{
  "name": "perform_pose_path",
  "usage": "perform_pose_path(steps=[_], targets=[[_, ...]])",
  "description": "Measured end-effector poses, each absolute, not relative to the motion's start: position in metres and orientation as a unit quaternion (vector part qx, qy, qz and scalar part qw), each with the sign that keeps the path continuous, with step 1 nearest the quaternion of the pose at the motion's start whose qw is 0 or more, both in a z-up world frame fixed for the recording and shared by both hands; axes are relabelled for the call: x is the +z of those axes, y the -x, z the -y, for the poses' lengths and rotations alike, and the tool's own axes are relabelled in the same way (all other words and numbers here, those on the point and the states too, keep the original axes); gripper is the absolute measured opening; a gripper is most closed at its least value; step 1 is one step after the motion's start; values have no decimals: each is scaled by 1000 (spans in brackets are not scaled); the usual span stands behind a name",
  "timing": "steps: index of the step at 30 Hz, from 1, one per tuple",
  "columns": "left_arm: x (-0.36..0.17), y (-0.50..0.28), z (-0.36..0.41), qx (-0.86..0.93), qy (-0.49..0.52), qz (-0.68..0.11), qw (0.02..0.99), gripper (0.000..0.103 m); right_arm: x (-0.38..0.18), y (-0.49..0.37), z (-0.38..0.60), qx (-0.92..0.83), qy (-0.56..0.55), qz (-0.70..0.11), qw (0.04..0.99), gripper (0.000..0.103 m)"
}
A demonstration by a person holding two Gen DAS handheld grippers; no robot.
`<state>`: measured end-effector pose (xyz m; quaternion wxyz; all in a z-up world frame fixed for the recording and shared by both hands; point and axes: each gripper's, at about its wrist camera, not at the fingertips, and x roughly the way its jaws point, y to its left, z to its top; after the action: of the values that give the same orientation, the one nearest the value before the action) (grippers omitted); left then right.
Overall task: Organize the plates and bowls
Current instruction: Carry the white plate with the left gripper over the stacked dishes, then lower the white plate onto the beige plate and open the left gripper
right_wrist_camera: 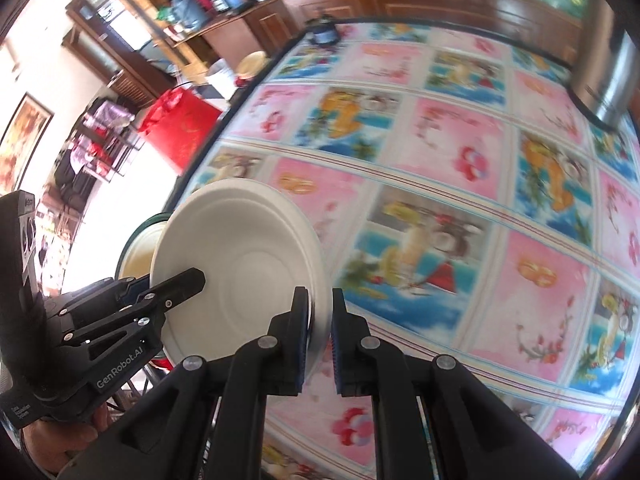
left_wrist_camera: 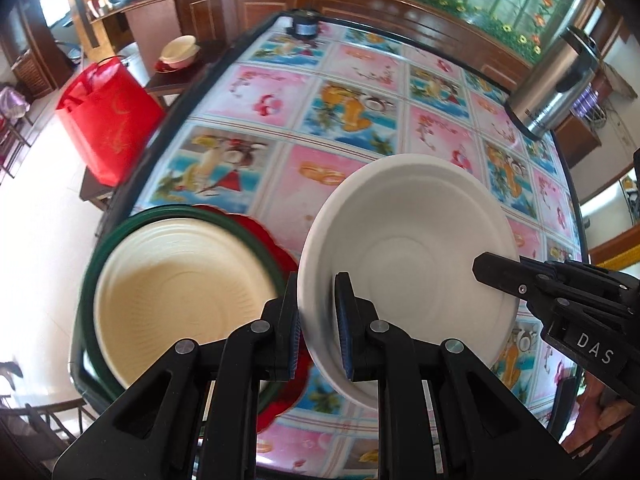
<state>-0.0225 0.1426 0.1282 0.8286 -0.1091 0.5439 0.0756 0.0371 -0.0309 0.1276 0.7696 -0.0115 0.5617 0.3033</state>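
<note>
Patterned table [left_wrist_camera: 352,120] bears red plate [left_wrist_camera: 276,236], steel flask [left_wrist_camera: 556,84].

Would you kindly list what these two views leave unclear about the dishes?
- Left wrist: the red scalloped plate is mostly hidden under the green-rimmed plate and cream ribbed bowl.
- Right wrist: that cream bowl is mostly hidden behind the white round paper bowl.
- Both: motion blur softens the white bowl's rim.

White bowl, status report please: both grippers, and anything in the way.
Left gripper and right gripper both shut on white bowl rim, bowl tilted. Cream bowl stack beside it. Nothing blocking.
</note>
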Motion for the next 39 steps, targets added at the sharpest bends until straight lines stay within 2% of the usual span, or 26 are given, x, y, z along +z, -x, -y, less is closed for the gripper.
perform_pose_path(steps=[11,18,39], targets=[[143,57,-209,138,138,-523,830,16,136,-22,-48,357,58,-545,757,11],[127,77,-234,174,145,-533,815,16,125,-7,-88,374,92,-542,747,12],[95,84,-247,189,154,-544,803,17,96,8,-116,360,151,-549,739,13]])
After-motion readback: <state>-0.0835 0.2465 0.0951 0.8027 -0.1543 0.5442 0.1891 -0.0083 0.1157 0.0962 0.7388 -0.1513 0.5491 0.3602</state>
